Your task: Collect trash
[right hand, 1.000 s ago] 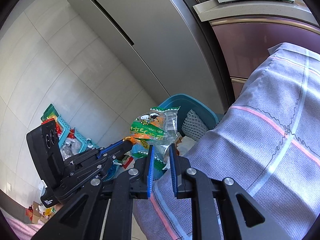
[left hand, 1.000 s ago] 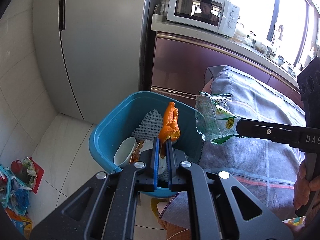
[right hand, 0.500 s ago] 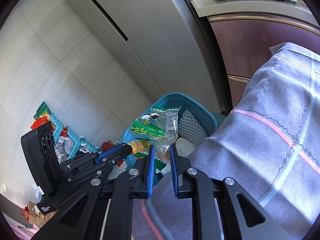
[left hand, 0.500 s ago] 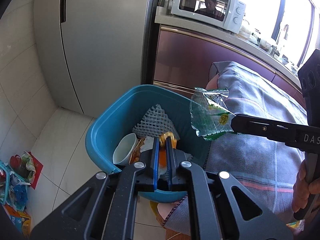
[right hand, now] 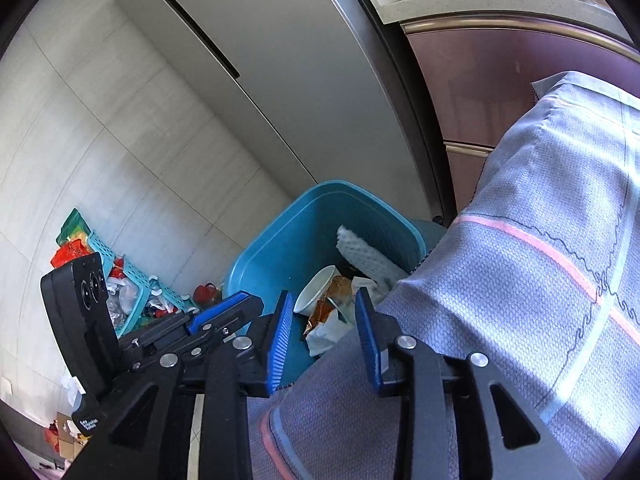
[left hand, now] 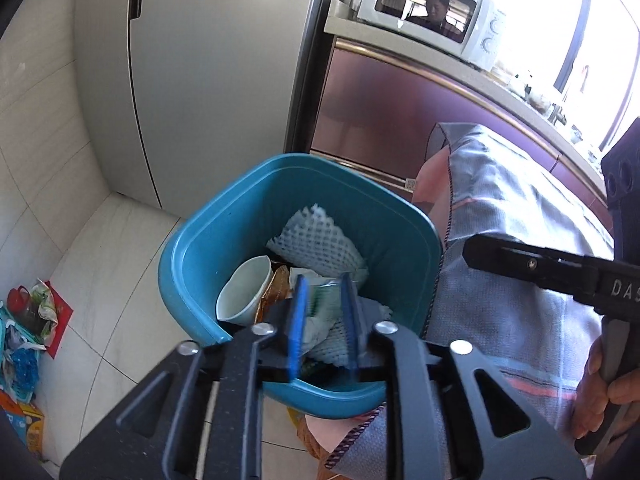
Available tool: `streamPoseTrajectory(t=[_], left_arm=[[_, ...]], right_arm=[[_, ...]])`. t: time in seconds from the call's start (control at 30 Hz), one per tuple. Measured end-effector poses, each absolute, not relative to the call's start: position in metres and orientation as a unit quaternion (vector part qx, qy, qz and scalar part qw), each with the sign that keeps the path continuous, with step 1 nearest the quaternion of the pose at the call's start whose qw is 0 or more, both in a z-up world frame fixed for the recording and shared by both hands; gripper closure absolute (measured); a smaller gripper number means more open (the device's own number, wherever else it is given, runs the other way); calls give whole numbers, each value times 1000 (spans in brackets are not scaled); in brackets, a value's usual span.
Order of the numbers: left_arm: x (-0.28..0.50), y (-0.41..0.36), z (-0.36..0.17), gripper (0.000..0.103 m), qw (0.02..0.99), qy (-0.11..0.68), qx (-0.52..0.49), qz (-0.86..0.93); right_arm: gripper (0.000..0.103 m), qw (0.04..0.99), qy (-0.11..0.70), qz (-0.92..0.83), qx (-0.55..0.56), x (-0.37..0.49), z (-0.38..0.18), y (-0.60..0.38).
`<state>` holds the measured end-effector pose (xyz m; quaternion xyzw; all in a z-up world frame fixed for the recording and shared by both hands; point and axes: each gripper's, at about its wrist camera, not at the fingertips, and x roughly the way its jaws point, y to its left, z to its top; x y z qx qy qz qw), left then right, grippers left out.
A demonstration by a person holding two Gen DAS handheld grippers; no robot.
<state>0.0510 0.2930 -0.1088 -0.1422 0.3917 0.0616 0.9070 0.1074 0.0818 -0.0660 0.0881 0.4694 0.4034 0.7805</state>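
Both the left gripper (left hand: 323,322) and right gripper (right hand: 325,332) hang wide and empty over the bin (left hand: 192,256), so I'd back off toward 6 o'clock without clipping its rim.

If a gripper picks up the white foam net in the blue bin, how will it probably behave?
The white foam net looks like open mesh, so it is probably very light and squashes easily. It already lies bent against the blue bin wall, so it would likely flop rather than stay stiff.
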Motion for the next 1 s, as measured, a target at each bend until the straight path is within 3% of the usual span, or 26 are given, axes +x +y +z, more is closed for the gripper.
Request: streamPoseTrajectory(t=[0.17, 0.27, 0.3, 0.33, 0.47, 0.77, 1.0], left_arm=[[40, 290, -98, 58, 917, 368, -145, 51], [34, 282, -89, 47, 924, 355, -139, 37], [31, 278, -86, 43, 926, 350, -137, 31], [28, 274, -82, 34, 929, 343, -135, 22], [15, 252, -69, 6, 942, 310, -127, -13], [-3, 189, -44, 6, 960, 258, -104, -38], [-6, 131, -23, 6, 971, 225, -71, -44]], right_arm=[[63, 788, 454, 407, 88, 99, -61, 65], [51, 800, 437, 404, 82, 88, -53, 52], [43, 806, 430, 400, 79, 85, -50, 46], [36, 812, 423, 395, 78, 83, -48, 40], [26, 840, 390, 371, 72, 66, -36, 10], [7, 919, 292, 258, 58, 16, -13, -75], [7, 956, 236, 163, 54, -15, -5, -127]])
